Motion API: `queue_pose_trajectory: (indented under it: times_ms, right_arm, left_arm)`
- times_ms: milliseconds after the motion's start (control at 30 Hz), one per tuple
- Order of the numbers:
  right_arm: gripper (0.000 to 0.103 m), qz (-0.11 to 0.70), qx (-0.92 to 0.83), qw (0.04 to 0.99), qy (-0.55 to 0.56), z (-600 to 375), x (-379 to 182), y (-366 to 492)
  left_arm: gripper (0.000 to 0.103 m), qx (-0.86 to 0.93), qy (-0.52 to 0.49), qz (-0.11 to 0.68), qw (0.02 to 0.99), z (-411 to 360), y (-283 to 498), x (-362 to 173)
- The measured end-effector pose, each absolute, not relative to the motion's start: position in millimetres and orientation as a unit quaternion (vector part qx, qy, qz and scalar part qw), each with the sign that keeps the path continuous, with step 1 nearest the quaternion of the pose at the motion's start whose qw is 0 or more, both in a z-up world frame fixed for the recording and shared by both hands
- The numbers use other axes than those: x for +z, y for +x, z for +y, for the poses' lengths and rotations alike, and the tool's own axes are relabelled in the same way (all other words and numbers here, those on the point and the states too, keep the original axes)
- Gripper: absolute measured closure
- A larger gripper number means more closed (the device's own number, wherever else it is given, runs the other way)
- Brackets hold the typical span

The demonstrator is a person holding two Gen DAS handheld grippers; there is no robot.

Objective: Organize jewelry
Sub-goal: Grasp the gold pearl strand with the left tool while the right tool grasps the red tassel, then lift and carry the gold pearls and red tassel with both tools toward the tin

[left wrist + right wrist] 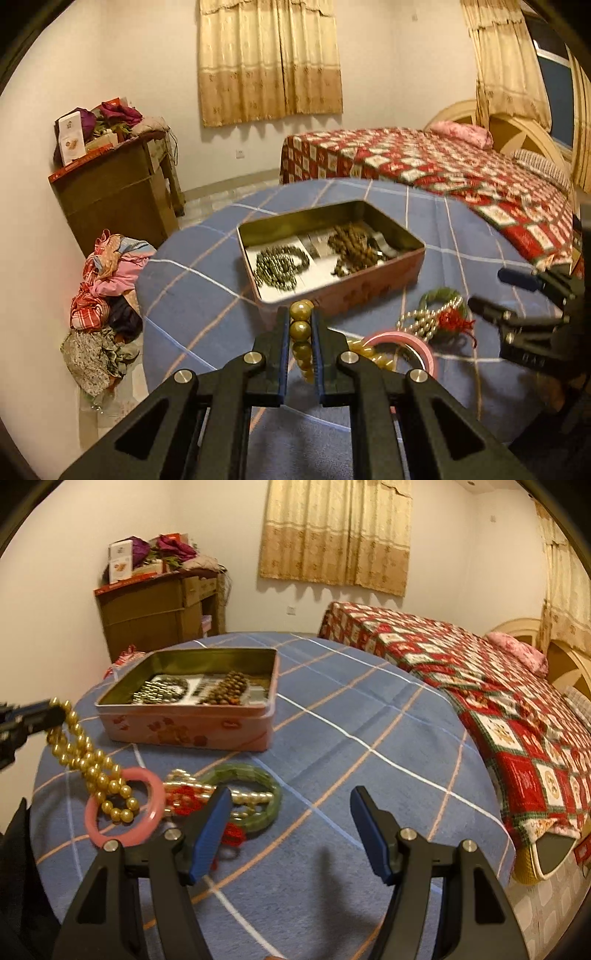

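Now the left gripper (300, 325) pinches the gold bead strand (88, 764), hanging lengthwise toward the table; right gripper (290, 812) gapes empty

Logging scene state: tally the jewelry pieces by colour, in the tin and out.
Gold bead strand, in the left gripper: 1
Pink bangle: 1
Green bangle: 1
Pearl strand with red tassel: 1
Dark green beads in tin: 1
Brown beads in tin: 1
Total: 6

Each wrist camera looked forward and downward along its own fingers from close above the blue checked table (424, 221), the left view nearer the tin (184, 723), both sharing table, tin and bed (498, 701).
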State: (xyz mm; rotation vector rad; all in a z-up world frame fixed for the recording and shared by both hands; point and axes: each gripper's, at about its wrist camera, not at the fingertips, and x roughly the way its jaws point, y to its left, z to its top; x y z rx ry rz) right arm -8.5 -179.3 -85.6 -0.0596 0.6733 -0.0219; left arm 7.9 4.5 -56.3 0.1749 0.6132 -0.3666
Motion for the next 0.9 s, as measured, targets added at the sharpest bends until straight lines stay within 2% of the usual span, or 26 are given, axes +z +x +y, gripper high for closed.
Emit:
queue_pose_trajectory:
  times_ms: [200, 333, 567, 667, 700, 767, 800, 900]
  right_arm:
    - [0.034, 0.324, 0.014, 0.945, -0.045, -167, -82, -13]
    - [0.039, 0.335, 0.037, 0.940, -0.055, -161, -88, -13]
    - [0.041, 0.348, 0.048, 0.934, -0.061, -155, -98, -10]
    - [0.048, 0.355, 0.050, 0.931, -0.066, -153, -101, -8]
    - [0.053, 0.357, 0.051, 0.930, -0.069, -152, -103, -7]
    - [0.072, 0.363, 0.050, 0.928, -0.071, -151, -105, -6]
    - [0.091, 0.366, 0.052, 0.927, -0.070, -152, -106, -6]
    - [0.097, 0.360, 0.052, 0.929, -0.067, -155, -102, -9]
  left_arm:
    - [0.093, -0.185, 0.074, 0.291, 0.936, 8, 6, -47]
    - [0.093, -0.194, 0.069, 0.282, 0.937, 8, 2, -40]
    - [0.093, -0.177, 0.083, 0.274, 0.942, 9, 3, -39]
    - [0.093, -0.177, 0.078, 0.283, 0.939, 11, 7, -44]
    - [0.093, -0.177, 0.077, 0.284, 0.939, 11, 8, -45]
    - [0.093, -0.177, 0.075, 0.285, 0.939, 13, 8, -45]
    - [0.093, -0.177, 0.074, 0.285, 0.939, 13, 8, -45]
    - [0.093, -0.177, 0.070, 0.284, 0.940, 16, 8, -42]
